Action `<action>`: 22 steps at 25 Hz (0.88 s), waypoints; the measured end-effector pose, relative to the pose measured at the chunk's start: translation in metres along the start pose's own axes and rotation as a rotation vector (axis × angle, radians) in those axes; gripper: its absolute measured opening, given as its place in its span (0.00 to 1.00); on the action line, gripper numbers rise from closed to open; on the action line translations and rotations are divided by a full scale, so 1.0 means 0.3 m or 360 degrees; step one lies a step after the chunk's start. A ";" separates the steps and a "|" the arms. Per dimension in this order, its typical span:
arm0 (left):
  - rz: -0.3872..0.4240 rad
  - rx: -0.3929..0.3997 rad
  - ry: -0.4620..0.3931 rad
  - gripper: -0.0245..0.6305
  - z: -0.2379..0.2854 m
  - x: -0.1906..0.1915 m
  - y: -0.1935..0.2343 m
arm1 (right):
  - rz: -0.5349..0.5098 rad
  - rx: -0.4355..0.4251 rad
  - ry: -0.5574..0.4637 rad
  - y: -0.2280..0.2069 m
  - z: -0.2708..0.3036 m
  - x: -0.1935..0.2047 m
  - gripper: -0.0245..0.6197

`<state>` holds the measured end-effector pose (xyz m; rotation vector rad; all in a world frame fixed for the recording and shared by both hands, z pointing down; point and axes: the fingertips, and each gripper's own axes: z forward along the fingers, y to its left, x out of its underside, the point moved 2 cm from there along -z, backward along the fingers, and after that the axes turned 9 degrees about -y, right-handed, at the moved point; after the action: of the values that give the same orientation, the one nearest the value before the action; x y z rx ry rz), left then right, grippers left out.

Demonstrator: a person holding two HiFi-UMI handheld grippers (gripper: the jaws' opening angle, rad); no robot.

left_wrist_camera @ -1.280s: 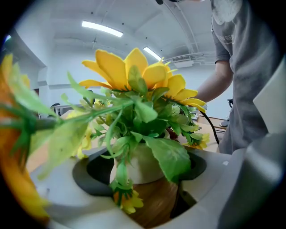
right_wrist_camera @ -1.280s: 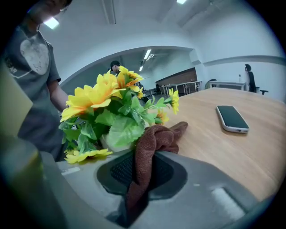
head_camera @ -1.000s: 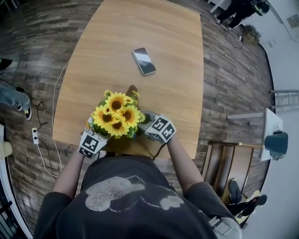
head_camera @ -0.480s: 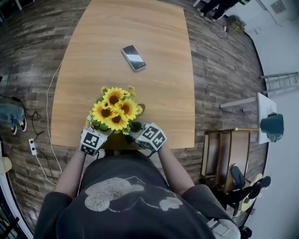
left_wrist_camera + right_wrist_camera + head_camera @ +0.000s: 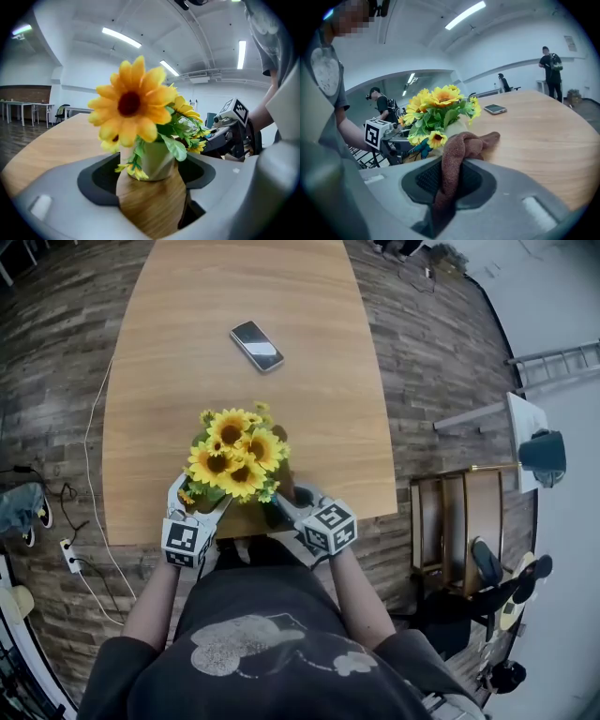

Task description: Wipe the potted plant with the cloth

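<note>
The potted plant [image 5: 234,457], yellow sunflowers in a pale pot [image 5: 157,159], stands near the table's near edge. My left gripper [image 5: 199,504] reaches in from the plant's left. Its jaws stand wide on either side of the pot [image 5: 457,129] and press on it. My right gripper [image 5: 292,504] sits at the plant's right, shut on a brown cloth [image 5: 461,150]. The cloth's bunched end pokes out past the jaws, next to the pot and under the leaves. In the head view the blooms hide the pot.
A phone [image 5: 257,345] lies face up farther along the wooden table [image 5: 328,409]. A wooden chair [image 5: 450,531] stands off the table's right corner. Cables and a power strip [image 5: 67,545] lie on the floor at the left. People stand in the background [image 5: 551,63].
My right gripper has rolled and drawn back a little toward the near edge with the cloth. The left gripper has stayed at the pot. The head camera has shifted.
</note>
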<state>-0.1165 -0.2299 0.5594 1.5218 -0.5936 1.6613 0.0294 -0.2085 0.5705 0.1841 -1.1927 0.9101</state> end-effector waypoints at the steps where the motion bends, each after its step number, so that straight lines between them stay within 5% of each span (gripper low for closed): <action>1: 0.0002 0.0013 0.0005 0.64 -0.009 0.012 -0.002 | 0.0019 0.0021 -0.0016 0.002 -0.015 0.004 0.12; 8: -0.0022 0.0001 0.0018 0.55 -0.071 0.027 -0.040 | 0.0109 0.0091 -0.0136 0.003 -0.072 0.027 0.12; 22: -0.0032 -0.0248 -0.0157 0.32 -0.247 -0.046 -0.300 | 0.0037 -0.0096 -0.0263 0.111 -0.329 0.080 0.12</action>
<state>-0.0897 -0.1233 0.5183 1.4972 -0.7408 1.4949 0.0793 -0.1186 0.5407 0.2002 -1.3762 0.8911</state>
